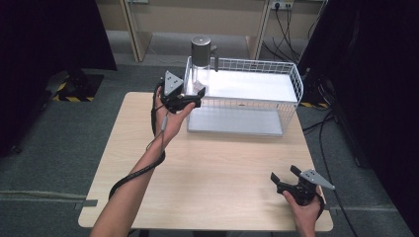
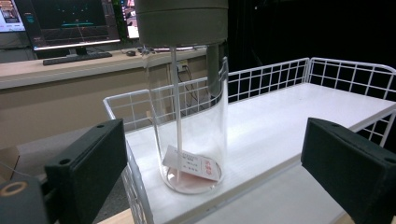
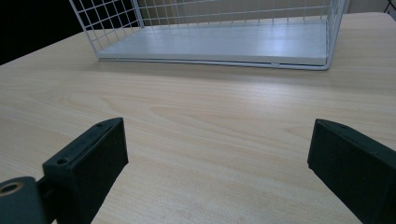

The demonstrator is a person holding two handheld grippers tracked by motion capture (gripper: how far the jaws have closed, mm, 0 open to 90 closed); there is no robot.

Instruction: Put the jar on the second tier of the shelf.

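Observation:
A clear tumbler (image 1: 200, 61) with a grey lid stands upright at the back left corner of the white wire rack's (image 1: 294, 76) upper shelf. In the left gripper view the tumbler (image 2: 191, 126) has a straw and a paper slip inside. My left gripper (image 1: 193, 95) hovers at the rack's left front corner, open, and the tumbler stands beyond its jaws (image 2: 215, 168) without touching them. My right gripper (image 1: 284, 174) rests low over the table's front right, open with nothing between its jaws (image 3: 217, 163).
The wooden table (image 1: 217, 163) holds the wire rack (image 3: 116, 28), which has a lower white shelf (image 1: 232, 121) open to the front. A desk with monitors (image 2: 70, 23) and a keyboard stands behind. Cables run over the floor at the right (image 1: 321, 123).

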